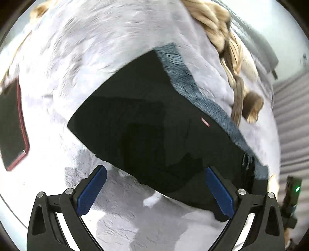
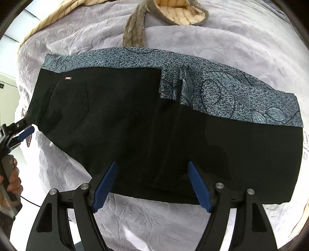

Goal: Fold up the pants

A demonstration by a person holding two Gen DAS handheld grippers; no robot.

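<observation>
- Where the pale lilac blanket [image 2: 212, 44] covers the whole bed surface, its embossed texture shows crisp in the right wrist view and motion-blurred in the left wrist view.
- Pants [image 2: 146, 123] lie flat near the middle of the blanket, black, folded into a broad band running left to right across the right wrist view; a blue-grey patterned strip [image 2: 231, 90] with leaf outlines borders the far edge.
- Tan and cream throw [image 2: 179, 13] is bunched at the far edge of the blanket, one strap-like end trailing down to touch the pants' patterned border.
- Right gripper [image 2: 152, 185]: blue-padded fingers spread wide, released, holding nothing; tips sit over the near hem of the pants.
- Left gripper [image 1: 154, 191]: fingers [image 1: 90, 191] likewise parted and empty, over the pants' near left corner; whether the pads touch cloth cannot be told. In the right wrist view it shows at the left end of the pants, a hand [image 2: 13, 177] on its handle.
- Dark flat item with a red rim [image 1: 13, 125] lies toward the blanket's left edge in the left wrist view, apart from the pants; blurred.
- Small reddish label [image 2: 68, 78] on the pants by the patterned strip, left end.
</observation>
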